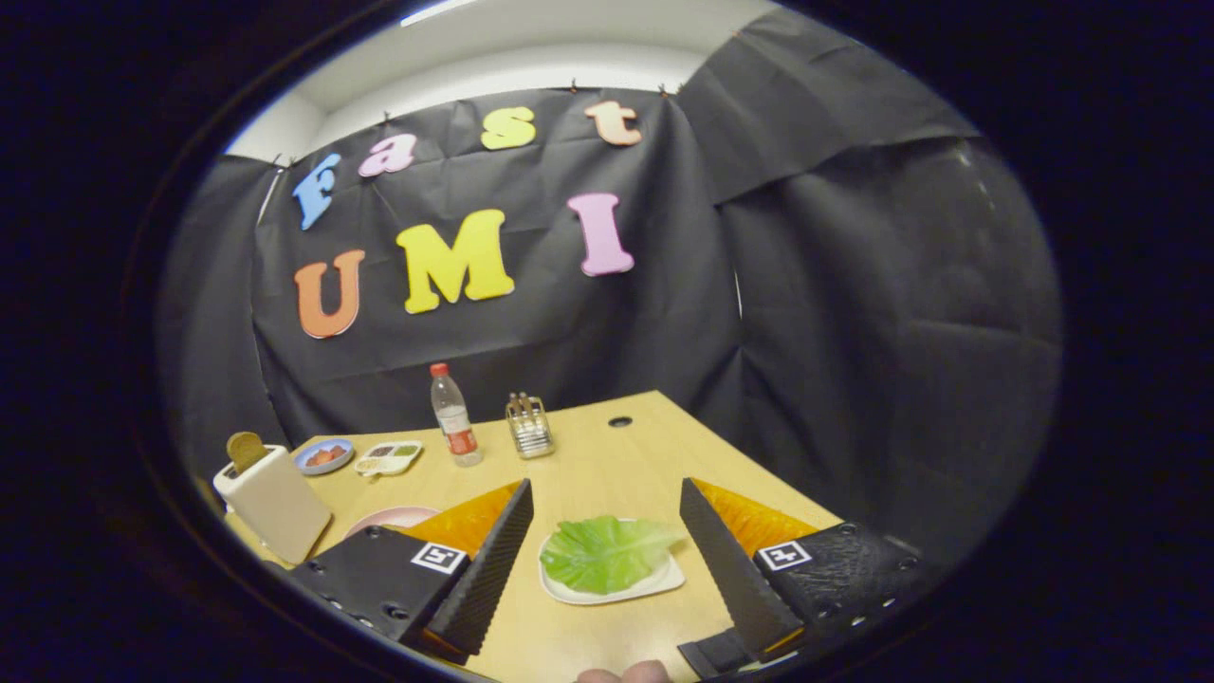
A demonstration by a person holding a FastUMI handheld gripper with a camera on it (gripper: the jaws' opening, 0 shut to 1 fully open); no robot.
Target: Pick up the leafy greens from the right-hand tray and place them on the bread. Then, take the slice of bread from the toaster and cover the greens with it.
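While the leafy greens point(607, 552) are lying flat on their white tray point(664, 581), I am holding the hand-held gripper point(607, 517) spread wide and grasping nothing, its fingers point(498, 550) flanking the tray without touching it. At ten o'clock from the greens, the toaster point(275, 503) is standing on the bench point(607, 455) with a bread slice point(247, 450) poking up. A pink plate point(389, 518) is peeking out beside it. Toward eleven o'clock a bottle point(454, 415), a small rack point(529, 425) and two dishes point(324, 456) are sitting farther back.
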